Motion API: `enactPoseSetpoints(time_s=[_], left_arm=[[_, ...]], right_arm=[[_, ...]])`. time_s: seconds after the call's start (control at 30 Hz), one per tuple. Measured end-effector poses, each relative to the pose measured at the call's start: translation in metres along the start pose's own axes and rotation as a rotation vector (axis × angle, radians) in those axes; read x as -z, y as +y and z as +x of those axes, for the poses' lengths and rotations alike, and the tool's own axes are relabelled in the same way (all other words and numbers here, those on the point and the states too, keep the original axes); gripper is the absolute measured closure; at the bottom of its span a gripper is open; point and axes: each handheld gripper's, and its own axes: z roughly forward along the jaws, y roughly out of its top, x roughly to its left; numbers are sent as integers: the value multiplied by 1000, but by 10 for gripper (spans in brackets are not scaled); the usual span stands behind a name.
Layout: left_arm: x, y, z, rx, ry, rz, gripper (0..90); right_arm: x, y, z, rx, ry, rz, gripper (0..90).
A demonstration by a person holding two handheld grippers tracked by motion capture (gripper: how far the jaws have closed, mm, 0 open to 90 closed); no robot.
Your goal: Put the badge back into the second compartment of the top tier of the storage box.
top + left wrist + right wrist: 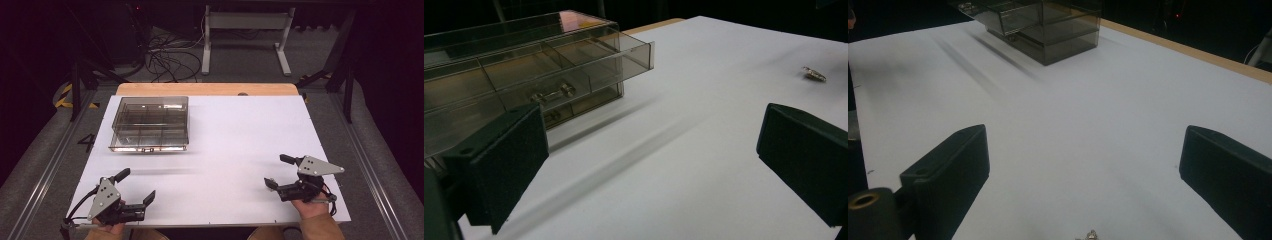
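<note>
A smoky clear drawer box [149, 124] stands on the white table top [230, 140] at the back left. In the left gripper view its upper drawer [624, 55] is pulled part way out, and a metal handle [551, 94] shows on a lower drawer. My left gripper [136, 186] rests open at the front left, nothing between its jaws [651, 145]. My right gripper [278, 171] is open at the front right. A small metal piece [1090, 235] lies on the table just before the right gripper [1083, 165], and the same metal piece [814, 74] appears far off in the left gripper view.
The table's wooden back edge [207, 89] runs behind the white sheet. Beyond it on the floor are cables [170, 60] and a white desk frame [245, 35]. Bare white surface lies between the box and both grippers.
</note>
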Motion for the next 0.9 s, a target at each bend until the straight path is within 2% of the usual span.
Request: enactPoseSetpoints(time_s=[0.27, 0.43, 0.6, 0.73, 0.9], left_arm=[[-1, 0, 0, 1, 0, 4, 10], [-1, 0, 0, 0, 0, 7, 10], [-1, 0, 0, -1, 1, 6, 10], [-1, 0, 0, 1, 4, 6, 10], [-1, 0, 0, -1, 3, 7, 10]], right_arm=[[-7, 3, -2, -3, -10, 12, 55], [-12, 4, -3, -4, -7, 42, 55], [-18, 7, -2, 21, -6, 94, 55], [-19, 8, -1, 23, -7, 111, 55], [-18, 8, -1, 17, -4, 105, 62]])
